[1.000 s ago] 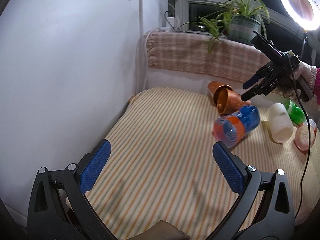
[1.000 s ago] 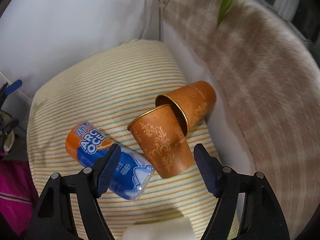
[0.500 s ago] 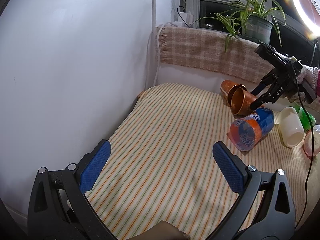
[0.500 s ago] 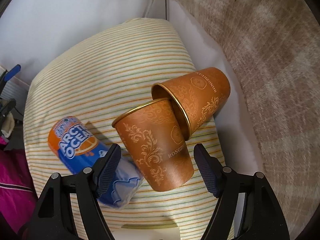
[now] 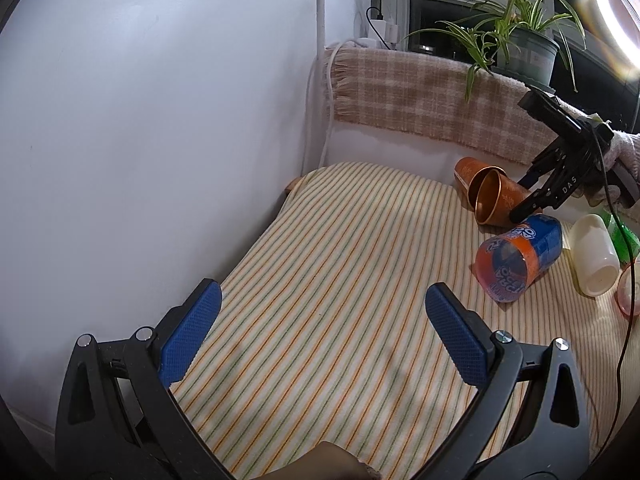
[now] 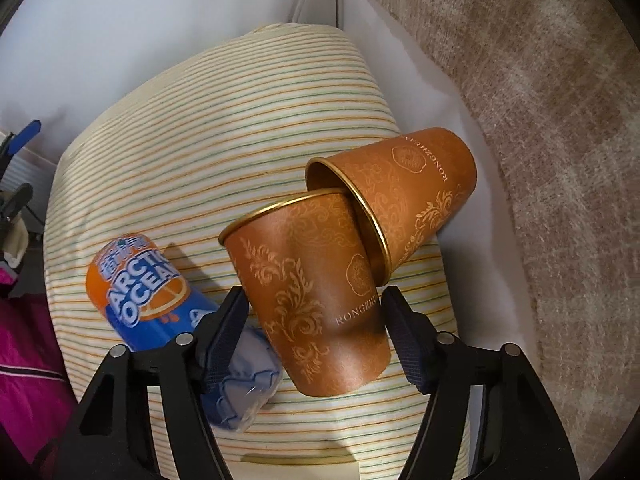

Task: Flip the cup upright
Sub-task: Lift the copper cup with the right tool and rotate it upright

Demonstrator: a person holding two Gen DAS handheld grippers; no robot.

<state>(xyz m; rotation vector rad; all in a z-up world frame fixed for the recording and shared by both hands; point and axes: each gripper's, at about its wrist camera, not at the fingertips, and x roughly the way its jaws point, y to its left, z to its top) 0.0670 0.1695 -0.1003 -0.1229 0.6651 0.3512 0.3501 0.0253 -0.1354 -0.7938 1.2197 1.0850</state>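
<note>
Two orange patterned cups lie on their sides on the striped cloth. The near cup [image 6: 316,296] lies with its rim pointing left, and its rim edge pokes into the mouth of the far cup [image 6: 416,192]. My right gripper [image 6: 314,312] is open, its fingers on either side of the near cup's base end, close to its walls. In the left wrist view the two cups [image 5: 490,200] lie at the far right with the right gripper [image 5: 532,196] on them. My left gripper [image 5: 320,324] is open and empty above the cloth.
An orange-and-blue Arctic Ocean cup [image 6: 160,300] lies on its side against my right gripper's left finger. A white cup [image 5: 592,256] and a green one [image 5: 618,232] lie further right. A white wall [image 5: 160,120], a plaid-covered sill [image 5: 420,96] and a potted plant [image 5: 524,52] border the table.
My right gripper has moved down and forward onto the near orange cup, so its fingers now flank it. The left gripper's view has shifted slightly; it stays open.
</note>
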